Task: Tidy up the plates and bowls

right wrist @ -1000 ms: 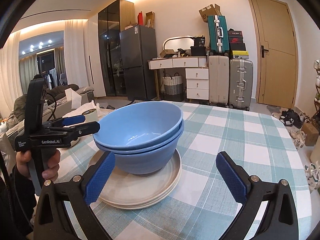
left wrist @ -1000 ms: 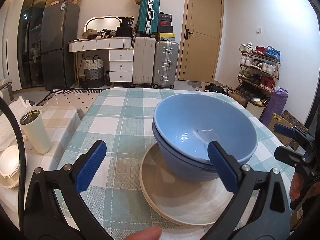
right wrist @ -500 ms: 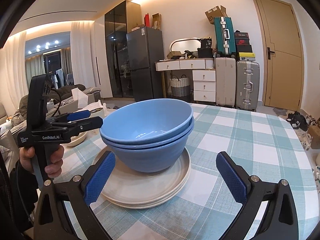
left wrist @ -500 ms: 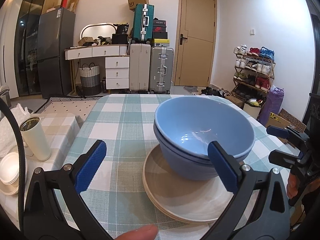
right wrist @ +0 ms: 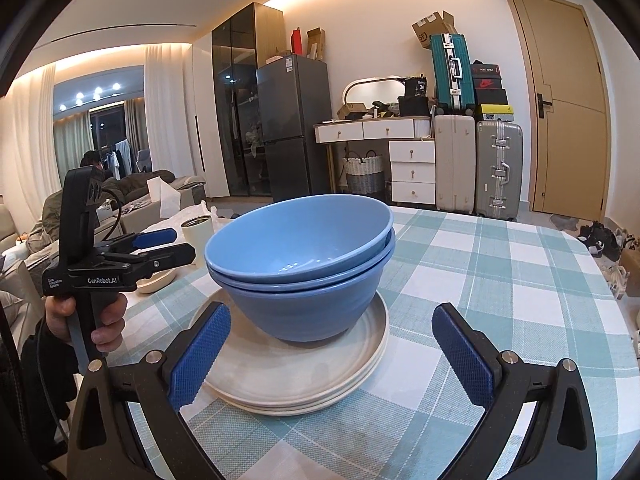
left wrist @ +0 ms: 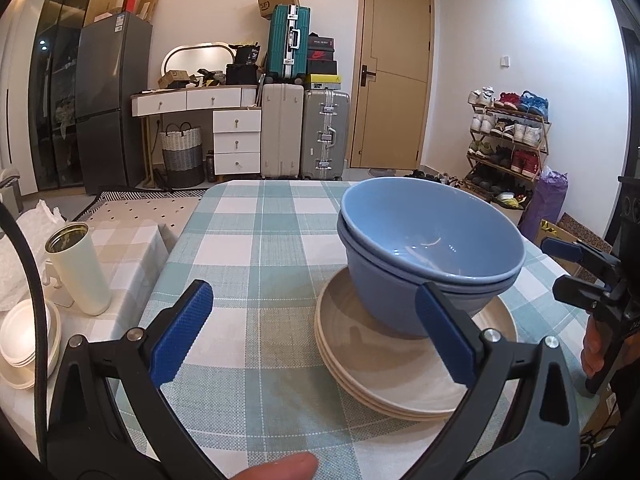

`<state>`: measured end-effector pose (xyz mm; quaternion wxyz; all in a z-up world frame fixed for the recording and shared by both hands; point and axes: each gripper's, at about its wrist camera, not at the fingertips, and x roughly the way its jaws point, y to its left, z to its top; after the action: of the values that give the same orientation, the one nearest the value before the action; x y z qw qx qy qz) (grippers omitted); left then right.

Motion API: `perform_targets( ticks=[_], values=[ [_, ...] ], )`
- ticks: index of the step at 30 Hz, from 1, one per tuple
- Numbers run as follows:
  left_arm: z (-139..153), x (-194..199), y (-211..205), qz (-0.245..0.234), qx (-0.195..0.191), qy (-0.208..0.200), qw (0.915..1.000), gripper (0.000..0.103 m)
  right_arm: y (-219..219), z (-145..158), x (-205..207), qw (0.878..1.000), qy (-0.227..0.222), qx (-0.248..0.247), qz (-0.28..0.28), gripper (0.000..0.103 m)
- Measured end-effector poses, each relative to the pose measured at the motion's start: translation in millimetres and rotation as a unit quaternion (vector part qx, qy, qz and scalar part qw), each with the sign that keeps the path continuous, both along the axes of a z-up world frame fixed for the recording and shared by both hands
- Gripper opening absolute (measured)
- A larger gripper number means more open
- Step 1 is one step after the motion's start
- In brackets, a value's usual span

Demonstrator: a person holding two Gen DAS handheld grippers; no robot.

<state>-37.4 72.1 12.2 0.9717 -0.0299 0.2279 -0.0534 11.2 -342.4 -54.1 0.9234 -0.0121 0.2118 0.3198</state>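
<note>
Blue bowls (right wrist: 300, 264) nested on stacked plates (right wrist: 304, 372); both grippers — left (left wrist: 312, 332), right (right wrist: 328, 356) — gape, empty.

Background: green-and-white checked tablecloth (left wrist: 256, 248); cream cylindrical tumbler (left wrist: 78, 270) on the low side table at left. Far wall: dark grey fridge (left wrist: 114, 100), white drawer unit (left wrist: 236, 136), teal hard-shell suitcase (left wrist: 288, 42) stacked on beige one, silver aluminium suitcase (left wrist: 325, 134), tan wooden door (left wrist: 394, 72), shoe rack (left wrist: 508, 140).

Nested bowls (left wrist: 430, 248) sit on stacked plates (left wrist: 400, 376) on the table (left wrist: 256, 240)
</note>
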Motion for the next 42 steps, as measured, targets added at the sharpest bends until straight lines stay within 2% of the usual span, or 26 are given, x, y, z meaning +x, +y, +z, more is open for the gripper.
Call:
perform_targets(
  ticks=[19, 27, 42],
  values=[
    [-12, 1, -2, -0.003, 0.011, -0.015, 0.9998, 0.101, 8, -14, -6, 1.000, -0.001, -0.009, -0.004, 0.102],
    [-17, 4, -8, -0.021, 0.021, -0.017, 0.9994, 0.101, 16, -15, -14, 0.999, -0.022, -0.033, -0.002, 0.102],
    [-21, 8, -9, -0.022, 0.023, -0.011, 0.9994, 0.101, 13, -15, -13, 0.999, -0.024, -0.024, -0.006, 0.102]
  ],
)
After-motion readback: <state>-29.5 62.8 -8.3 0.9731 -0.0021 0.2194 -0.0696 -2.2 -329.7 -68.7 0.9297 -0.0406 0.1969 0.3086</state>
